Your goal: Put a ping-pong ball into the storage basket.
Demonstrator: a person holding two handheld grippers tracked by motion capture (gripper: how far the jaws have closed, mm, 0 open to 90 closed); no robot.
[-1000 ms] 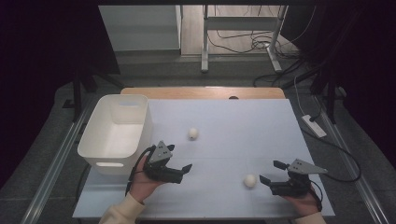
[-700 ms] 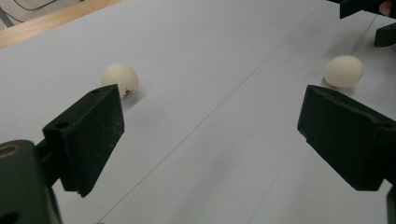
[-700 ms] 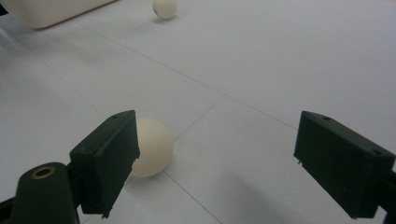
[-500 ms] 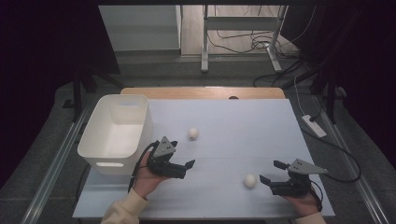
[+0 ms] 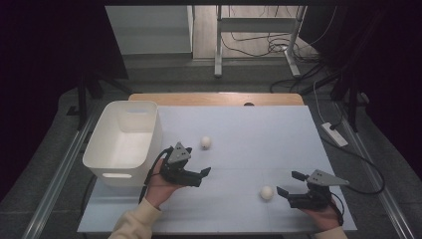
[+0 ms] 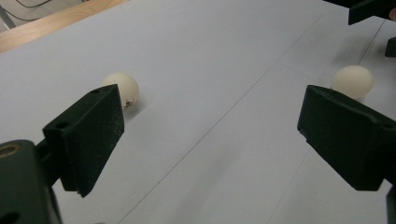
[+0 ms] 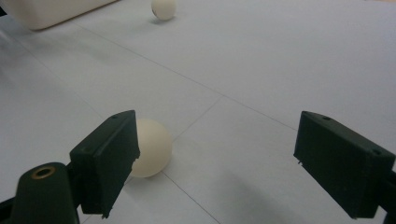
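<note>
Balls first: two small cream-white plastic balls look light, hard and smooth, apt to roll, so each wants pinching across its middle. One ball [image 5: 206, 142] lies just right of the white plastic bin [image 5: 110, 151], which looks empty; the other ball [image 5: 267, 192] sits well to its right. The left gripper [image 5: 203, 174] and right gripper [image 5: 288, 185] both stand spread, grasping nothing.
</note>
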